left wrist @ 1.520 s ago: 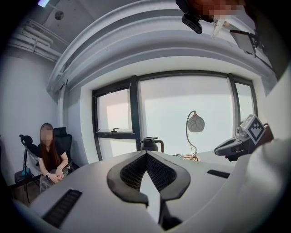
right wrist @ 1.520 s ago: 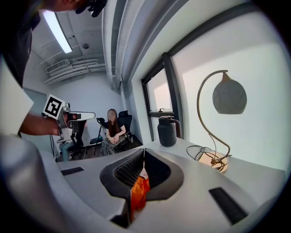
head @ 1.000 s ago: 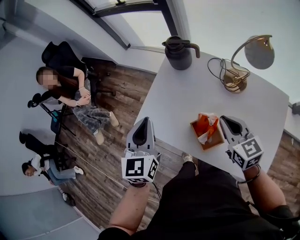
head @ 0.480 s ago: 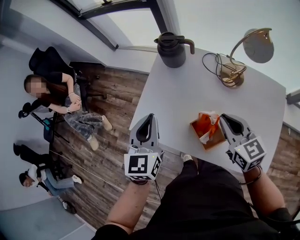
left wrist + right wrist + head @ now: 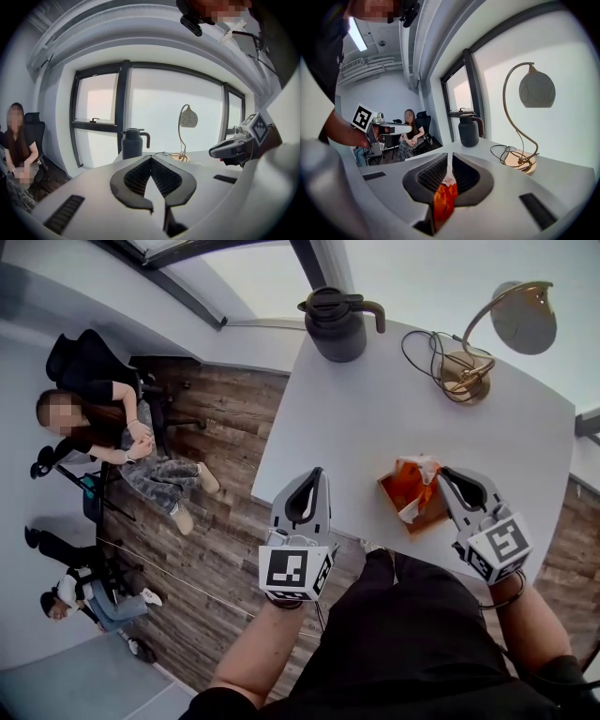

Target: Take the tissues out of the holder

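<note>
A: Where's the tissue?

B: In the wooden holder (image 5: 398,505), at the near right of the white worktop (image 5: 356,427). An orange-and-white tissue (image 5: 413,486) stands up out of its top. The right gripper (image 5: 442,478) has its jaws pinched shut on that upper end, and in the right gripper view the orange paper hangs down between the pads.

A: Why grip so high?

B: Probably so the sheet draws straight up and clear of the box rather than tearing. I'd say it isn't out yet, as its lower part sits inside.

A: And the left gripper (image 5: 312,480)?

B: Its jaws are closed together on nothing. It hovers off the worktop's near edge, left of the holder and apart from it. It could steady the light box if that lifts with the tissue.
</note>
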`<state>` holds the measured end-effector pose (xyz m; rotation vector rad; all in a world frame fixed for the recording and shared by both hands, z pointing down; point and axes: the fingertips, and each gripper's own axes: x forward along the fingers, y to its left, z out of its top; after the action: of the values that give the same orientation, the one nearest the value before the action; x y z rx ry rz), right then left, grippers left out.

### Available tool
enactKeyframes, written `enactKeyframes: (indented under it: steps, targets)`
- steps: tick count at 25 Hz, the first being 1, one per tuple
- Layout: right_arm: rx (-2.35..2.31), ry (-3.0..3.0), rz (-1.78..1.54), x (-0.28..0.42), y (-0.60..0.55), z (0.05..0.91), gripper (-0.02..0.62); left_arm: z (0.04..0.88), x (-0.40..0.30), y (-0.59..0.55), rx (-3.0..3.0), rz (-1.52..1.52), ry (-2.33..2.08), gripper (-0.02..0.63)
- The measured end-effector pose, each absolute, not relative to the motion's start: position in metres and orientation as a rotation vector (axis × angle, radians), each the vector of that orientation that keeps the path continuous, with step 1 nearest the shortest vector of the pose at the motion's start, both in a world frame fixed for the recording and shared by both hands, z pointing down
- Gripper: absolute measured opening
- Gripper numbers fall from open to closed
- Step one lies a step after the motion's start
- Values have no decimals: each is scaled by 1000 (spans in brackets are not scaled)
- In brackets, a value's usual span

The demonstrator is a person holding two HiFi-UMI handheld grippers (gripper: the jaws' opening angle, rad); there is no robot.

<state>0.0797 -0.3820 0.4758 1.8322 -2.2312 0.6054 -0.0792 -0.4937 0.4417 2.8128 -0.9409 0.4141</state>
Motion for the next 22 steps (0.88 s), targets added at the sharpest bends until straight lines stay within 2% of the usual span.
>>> enactKeyframes:
  steps: [13, 16, 18, 22]
  targets:
    - [1785, -2252, 632, 82, -389, 500, 173, 467, -77, -500, 2769, 472, -965, 5]
    - [1787, -2240, 653, 83, -394, 503, 225, 473, -78, -500, 2758, 491, -967, 5]
    - [1769, -2241, 646, 86, -392, 514, 283, 477, -78, -501, 2751, 498, -972, 5]
    - [1727, -2258, 658, 86, -393, 525, 320, 482, -76, -502, 2741, 502, -971, 5]
